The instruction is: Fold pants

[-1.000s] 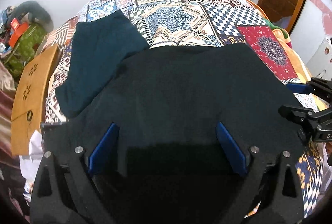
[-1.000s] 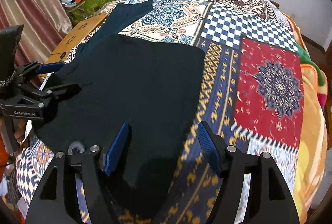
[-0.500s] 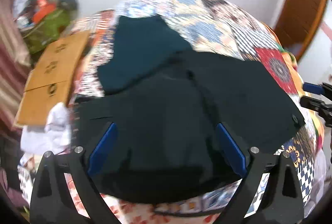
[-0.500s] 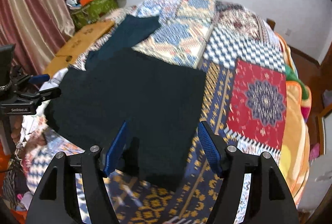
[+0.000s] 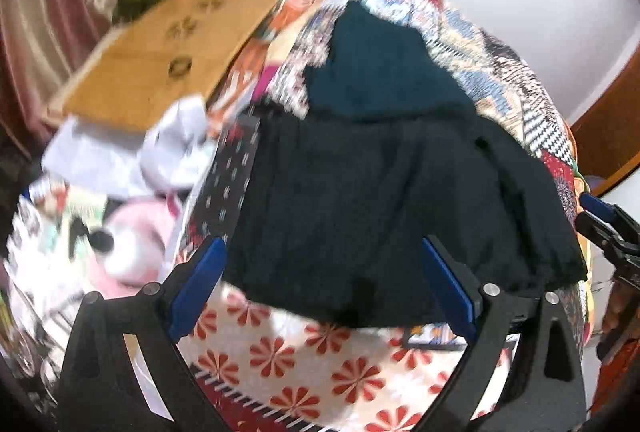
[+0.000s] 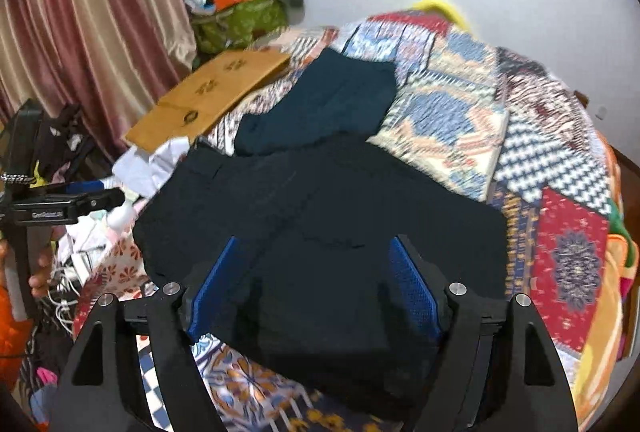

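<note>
Dark folded pants point(image 6: 320, 216) lie on a patchwork bedspread point(image 6: 452, 120). The left hand-held gripper point(image 5: 324, 288) and right hand-held gripper point(image 6: 316, 284) hover spread wide, holding nothing. A teal garment point(image 5: 380, 72), somewhat blurred, lies just beyond.

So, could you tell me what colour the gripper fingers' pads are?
Blue pads, clearest in the right wrist view.

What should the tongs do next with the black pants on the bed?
Probably bring both tongs down to the pants' near edge and pinch it. The left tongs and right tongs are open and hold nothing, and the pants lie spread flat on the quilt.
</note>
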